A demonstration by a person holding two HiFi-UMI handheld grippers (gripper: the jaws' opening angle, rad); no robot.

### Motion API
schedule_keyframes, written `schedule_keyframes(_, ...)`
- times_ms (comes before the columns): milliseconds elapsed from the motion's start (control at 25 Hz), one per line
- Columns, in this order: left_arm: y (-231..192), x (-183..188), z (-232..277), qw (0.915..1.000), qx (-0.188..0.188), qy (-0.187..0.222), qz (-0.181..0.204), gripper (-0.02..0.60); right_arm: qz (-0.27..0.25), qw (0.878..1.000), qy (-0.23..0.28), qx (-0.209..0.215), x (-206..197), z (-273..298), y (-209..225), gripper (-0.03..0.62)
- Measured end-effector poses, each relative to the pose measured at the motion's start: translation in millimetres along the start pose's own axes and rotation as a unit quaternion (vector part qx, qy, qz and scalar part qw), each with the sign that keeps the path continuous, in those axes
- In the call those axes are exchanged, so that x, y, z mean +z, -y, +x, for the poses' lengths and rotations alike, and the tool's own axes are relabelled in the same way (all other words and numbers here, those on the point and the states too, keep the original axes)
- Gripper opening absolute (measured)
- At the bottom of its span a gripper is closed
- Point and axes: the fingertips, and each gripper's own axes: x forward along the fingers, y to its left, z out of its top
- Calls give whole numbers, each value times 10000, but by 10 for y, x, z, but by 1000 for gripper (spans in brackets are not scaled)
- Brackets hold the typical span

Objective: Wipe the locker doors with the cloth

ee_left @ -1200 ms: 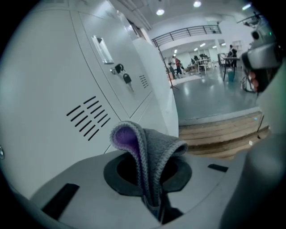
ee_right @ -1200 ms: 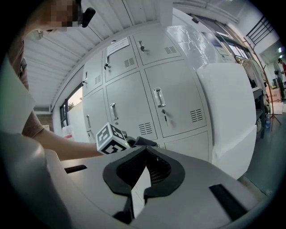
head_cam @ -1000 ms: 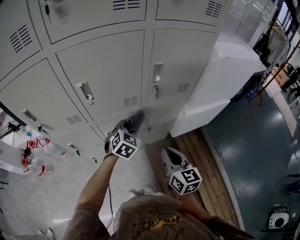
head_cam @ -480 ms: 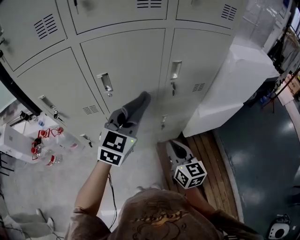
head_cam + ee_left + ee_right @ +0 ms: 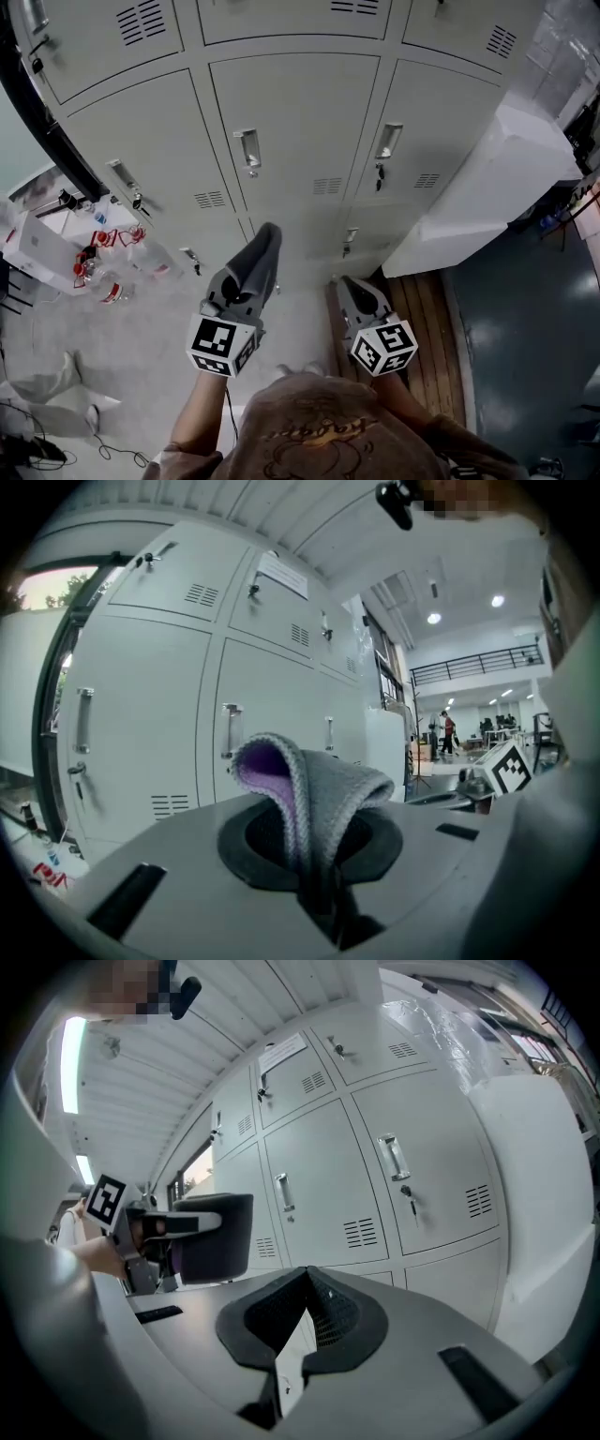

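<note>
Locker doors: the pale grey locker doors (image 5: 300, 122) fill the upper half of your head view. They stand in rows, each with a metal handle and a small vent.
White unit: a tall white unit (image 5: 487, 178) stands at the right of the frame, against the end of the lockers.
Wooden boards: the wooden boards (image 5: 422, 309) lie on the floor at lower right, at the foot of the white unit.
Left gripper: your left gripper (image 5: 242, 286) is at lower centre and points up the frame toward the bottom row of doors. Its jaws are clamped on the cloth.
Right gripper: your right gripper (image 5: 354, 292) sits just right of the left one, a little lower. Its jaws meet at the tips with nothing between them.
Cloth: the cloth (image 5: 264, 251) is grey with a purple inner side. It is folded over and sticks out past the left jaws, in front of the lower doors. You cannot tell here whether it touches a door.
Bottles: a cluster of bottles (image 5: 108, 277) with red parts stands at the left edge, near the lockers' base.
</note>
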Motion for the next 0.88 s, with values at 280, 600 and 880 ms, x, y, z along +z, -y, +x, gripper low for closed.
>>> schedule_keyframes(280,-140,-546,-251,9977,467,-120,-478,43,-88,9996,-17,280,-59,96,-191,-3)
schedule_keyframes(600,-239,-856,-398,9957,722,-47,-583,43,-118,9990,-86,423,-184,154,-310,-3)
schedule_keyframes(880,-360,-1043,-475,9927,892,-30,-811,43,-142,9992,-110,358,-307,203,-289,-3)
